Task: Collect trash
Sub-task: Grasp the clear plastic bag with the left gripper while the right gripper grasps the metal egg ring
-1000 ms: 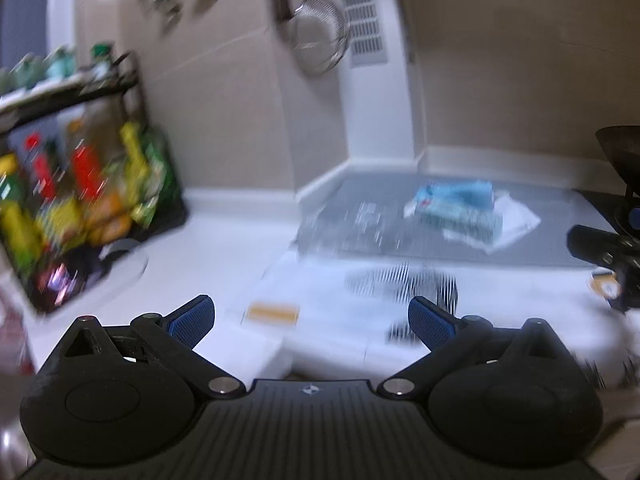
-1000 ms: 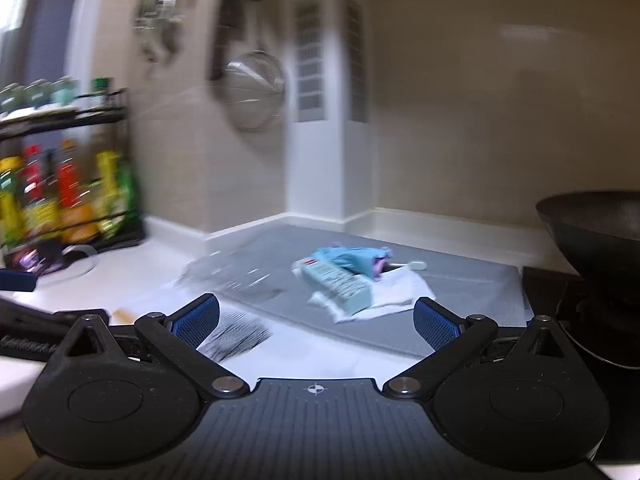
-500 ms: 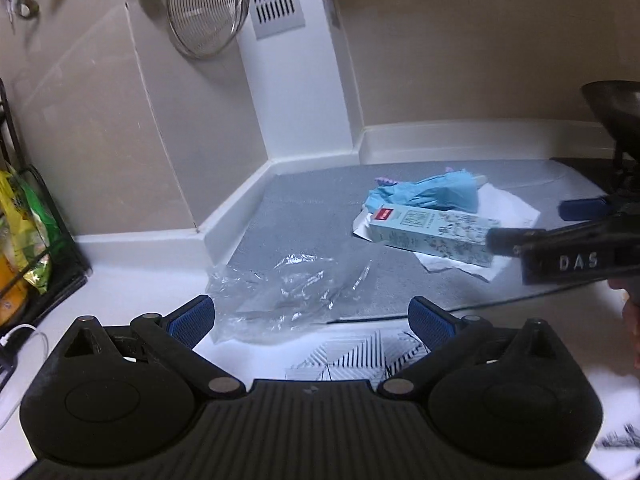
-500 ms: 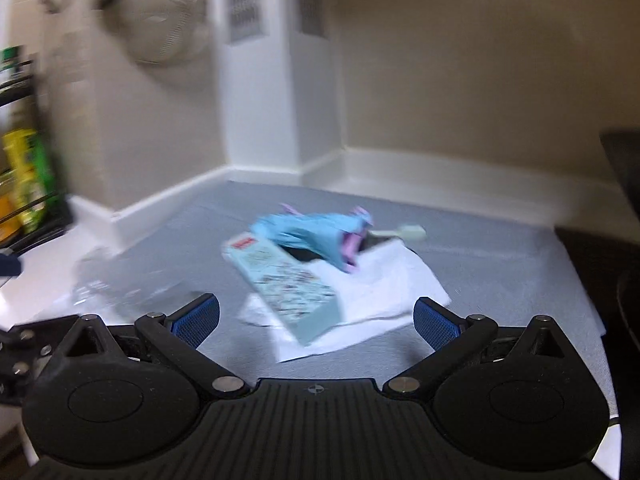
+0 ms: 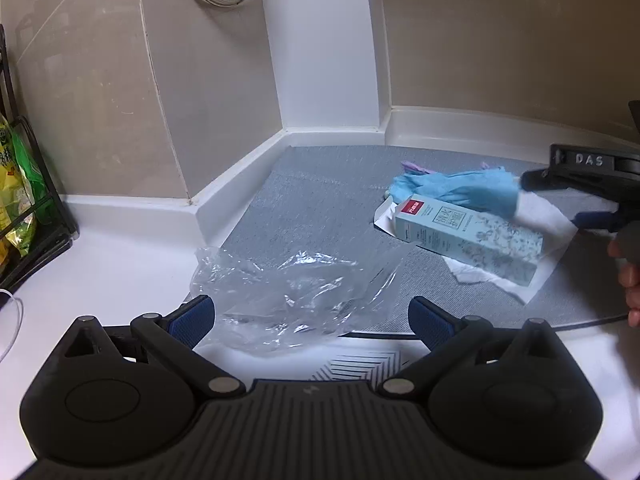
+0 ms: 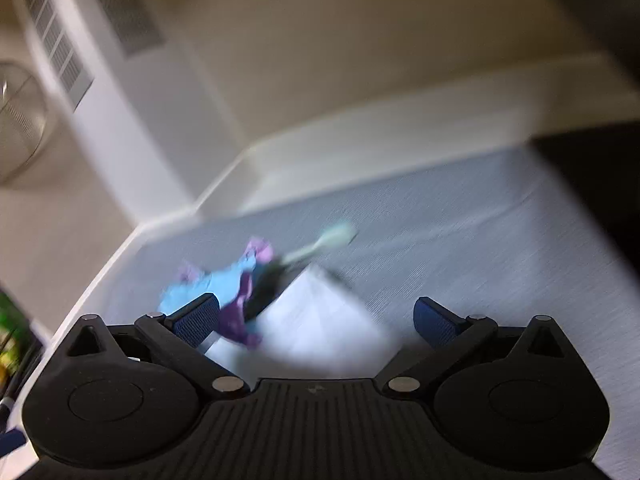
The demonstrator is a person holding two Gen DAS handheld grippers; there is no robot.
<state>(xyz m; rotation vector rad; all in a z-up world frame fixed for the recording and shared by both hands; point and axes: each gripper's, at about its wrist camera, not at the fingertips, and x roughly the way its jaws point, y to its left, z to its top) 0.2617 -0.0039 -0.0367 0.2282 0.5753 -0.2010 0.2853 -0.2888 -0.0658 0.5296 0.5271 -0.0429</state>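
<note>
The left gripper (image 5: 310, 314), fingers spread, faces the clear plastic bag (image 5: 288, 296) beside the grey mat (image 5: 320, 196); pinch a raised fold. The right gripper (image 6: 316, 314), fingers spread, nears the blue glove (image 6: 208, 284).

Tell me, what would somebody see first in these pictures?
Probably the crinkly clear plastic bag, lying at the near edge of the gray mat, right in front of the left gripper with its jaws wide open. Next, the pale green box on a white paper towel farther right, with a blue glove just behind it, where the right gripper is heading, also open.
</note>
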